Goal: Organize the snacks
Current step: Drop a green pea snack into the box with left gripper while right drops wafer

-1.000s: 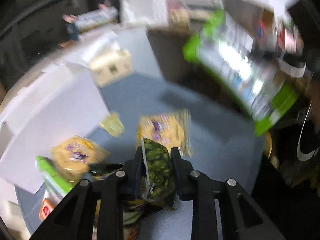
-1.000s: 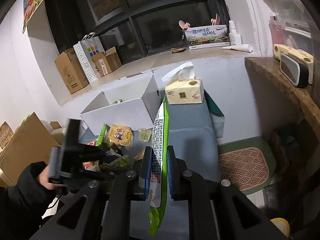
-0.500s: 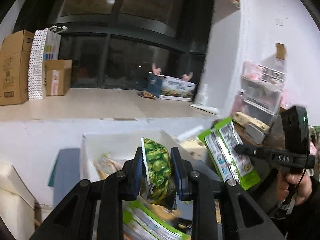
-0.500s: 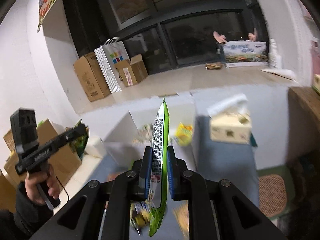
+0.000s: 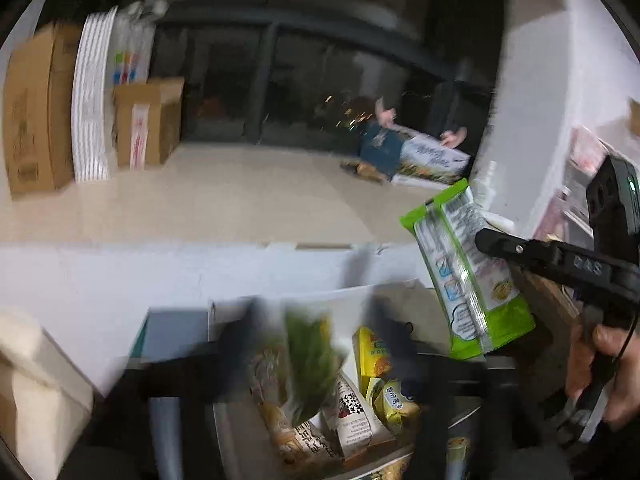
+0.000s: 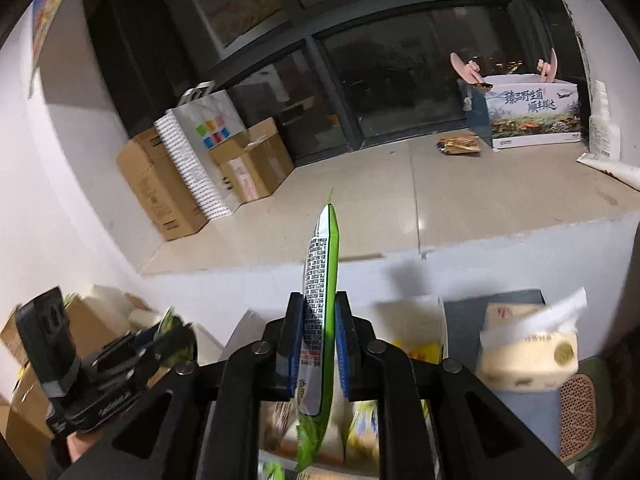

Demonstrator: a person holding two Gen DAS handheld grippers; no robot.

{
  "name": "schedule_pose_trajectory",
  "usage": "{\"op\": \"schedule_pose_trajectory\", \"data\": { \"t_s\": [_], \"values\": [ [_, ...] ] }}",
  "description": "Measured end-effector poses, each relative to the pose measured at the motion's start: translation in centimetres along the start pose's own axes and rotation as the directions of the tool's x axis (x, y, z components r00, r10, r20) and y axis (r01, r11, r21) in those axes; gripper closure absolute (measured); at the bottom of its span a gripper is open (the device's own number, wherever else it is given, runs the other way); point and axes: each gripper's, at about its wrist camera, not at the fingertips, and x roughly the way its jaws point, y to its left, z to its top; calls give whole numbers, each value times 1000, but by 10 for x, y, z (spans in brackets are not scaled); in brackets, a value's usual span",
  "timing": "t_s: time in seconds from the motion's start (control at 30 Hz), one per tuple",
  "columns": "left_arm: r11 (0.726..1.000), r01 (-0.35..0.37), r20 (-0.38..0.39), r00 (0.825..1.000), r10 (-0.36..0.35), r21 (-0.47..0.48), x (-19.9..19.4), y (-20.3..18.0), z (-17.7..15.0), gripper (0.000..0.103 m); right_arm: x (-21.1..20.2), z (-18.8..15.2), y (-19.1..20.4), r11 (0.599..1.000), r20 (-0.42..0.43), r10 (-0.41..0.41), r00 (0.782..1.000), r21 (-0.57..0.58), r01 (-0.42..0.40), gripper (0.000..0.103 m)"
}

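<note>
My left gripper (image 5: 316, 340) is blurred by motion; its jaws stand wide apart and a dark green snack bag (image 5: 308, 356) hangs between them over the white box (image 5: 280, 300). Whether it still grips the bag is unclear. The box holds several snack packets (image 5: 360, 412). My right gripper (image 6: 318, 344) is shut on a tall green and white snack bag (image 6: 320, 300), held edge-on above the same white box (image 6: 420, 308). That bag (image 5: 468, 268) and gripper also show at the right of the left wrist view. The left gripper (image 6: 160, 344) shows at the lower left of the right wrist view.
A tissue box (image 6: 528, 352) stands right of the white box on a grey-blue surface. Behind is a wide pale ledge (image 6: 400, 200) with cardboard boxes (image 6: 168, 184), a printed carton (image 6: 532, 116) and dark windows. More cardboard boxes (image 6: 24, 360) stand at lower left.
Both grippers have moved forward over the white box. The left gripper's jaws have spread apart and its green bag has dropped lower between them. The right gripper still holds its bag.
</note>
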Motion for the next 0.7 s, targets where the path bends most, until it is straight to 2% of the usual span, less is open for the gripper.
{"op": "schedule_pose_trajectory", "data": {
  "t_s": [0.03,0.1,0.17,0.23,0.37,0.43,0.57,0.7],
  "values": [
    [1000,-1,-3,1000,1,-19,3,3,-1,0,13,1,-3,1000,-42,23,999,22,-22,42],
    [1000,-19,-9,1000,19,-17,8,5,-8,0,24,-3,-6,999,-83,25,996,47,-21,0],
    [1000,-8,-16,1000,8,4,9,4,-16,0,26,-12,-7,1000,-97,21,995,22,-19,0],
    [999,-25,-27,999,26,28,11,1,-24,0,26,-20,-8,999,-107,-29,994,-18,27,0],
    [999,-18,-36,999,20,42,5,-4,-34,0,27,-36,-18,1000,-164,-16,986,10,18,0],
    [999,-7,-37,999,9,50,-5,-8,-40,0,18,-39,-18,1000,-148,-9,989,18,11,0],
    [997,21,-17,1000,-20,77,-34,-18,-54,0,-18,-45,-11,1000,-100,16,995,-5,-17,0],
    [991,54,15,998,-56,126,-75,-32,-81,0,-70,-69,5,992,-55,66,996,-101,-72,0]
  ]
}}
